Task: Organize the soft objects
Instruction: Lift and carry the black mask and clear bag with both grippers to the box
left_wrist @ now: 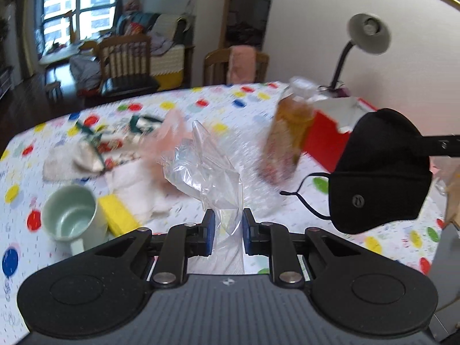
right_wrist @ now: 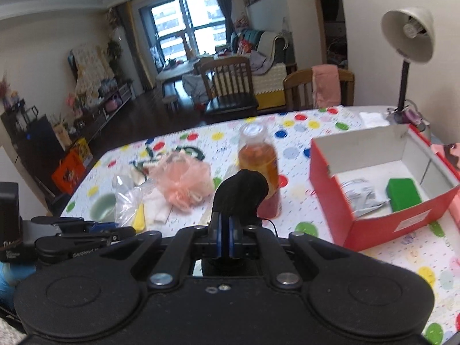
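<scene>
While the left tongs (left_wrist: 225, 231) pinched the lower end of a clear bag (left_wrist: 207, 169), the rest of the bag stood up in front of them, above the dotted desk (left_wrist: 178, 106). Their blue pads pressed the plastic from both sides. To the right in that view, a black mask (left_wrist: 379, 169) hung in the air from the right tongs, its ear loop trailing down toward the desk.

Seen from the right wrist, the right tongs (right_wrist: 225, 240) were pressed together on the mask (right_wrist: 240, 195), which rose straight up from between the pads. Behind the mask stood a bottle (right_wrist: 257, 155) of amber liquid. A red box (right_wrist: 373, 227) lay open to the right, holding a green block (right_wrist: 402, 194) and some grey packets. A pink puff (right_wrist: 181, 179) sat left of the bottle, near a pale mug (left_wrist: 69, 215) and a yellow sponge (left_wrist: 118, 214).

A small round logo showed on the mask, and a white label on the box, but neither could be read.
</scene>
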The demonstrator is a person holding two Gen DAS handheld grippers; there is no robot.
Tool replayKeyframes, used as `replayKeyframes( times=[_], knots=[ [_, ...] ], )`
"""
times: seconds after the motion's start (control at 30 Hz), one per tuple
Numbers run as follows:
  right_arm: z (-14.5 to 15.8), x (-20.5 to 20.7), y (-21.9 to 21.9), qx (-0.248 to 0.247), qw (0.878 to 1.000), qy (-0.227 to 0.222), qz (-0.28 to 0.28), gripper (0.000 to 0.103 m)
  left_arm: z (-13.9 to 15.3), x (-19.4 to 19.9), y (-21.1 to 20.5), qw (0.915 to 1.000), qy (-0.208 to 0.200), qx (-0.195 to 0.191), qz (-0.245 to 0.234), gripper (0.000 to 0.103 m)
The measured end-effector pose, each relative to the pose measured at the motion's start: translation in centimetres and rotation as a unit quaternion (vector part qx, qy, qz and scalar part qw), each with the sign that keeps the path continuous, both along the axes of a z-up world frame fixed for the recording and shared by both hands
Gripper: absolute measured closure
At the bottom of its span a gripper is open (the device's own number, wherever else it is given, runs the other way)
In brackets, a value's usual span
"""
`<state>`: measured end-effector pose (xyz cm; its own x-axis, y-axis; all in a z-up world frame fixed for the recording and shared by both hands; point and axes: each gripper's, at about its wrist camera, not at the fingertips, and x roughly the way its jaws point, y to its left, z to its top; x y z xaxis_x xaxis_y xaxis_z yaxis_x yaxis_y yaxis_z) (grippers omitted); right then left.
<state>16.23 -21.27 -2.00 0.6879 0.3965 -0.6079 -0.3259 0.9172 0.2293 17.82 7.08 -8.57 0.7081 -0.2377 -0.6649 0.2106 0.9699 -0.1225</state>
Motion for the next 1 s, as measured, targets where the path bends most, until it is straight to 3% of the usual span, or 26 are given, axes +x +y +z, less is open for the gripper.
replayKeyframes(
  times=[0.4,0.63,0.77,1.0],
  knots=[
    [4.4,1.4,-6.1,0.007,0.998,-0.041,-0.037,0.099,6.6,1.5,-7.2,0.9944,-0.049,-0.009,-0.093,0.084],
    [5.1,3.9,-10.4,-0.002,0.996,-0.062,-0.062,0.099,8.9,3.5,-12.5,0.989,-0.076,0.0,-0.126,0.084],
    [4.6,5.8,-12.8,-0.001,0.995,-0.061,-0.073,0.099,9.3,5.0,-15.6,0.9865,-0.085,0.017,-0.139,0.084],
    [3.4,9.2,-16.6,-0.008,0.996,-0.049,-0.075,0.099,8.7,8.4,-20.2,0.9857,-0.066,0.018,-0.154,0.084]
  ],
)
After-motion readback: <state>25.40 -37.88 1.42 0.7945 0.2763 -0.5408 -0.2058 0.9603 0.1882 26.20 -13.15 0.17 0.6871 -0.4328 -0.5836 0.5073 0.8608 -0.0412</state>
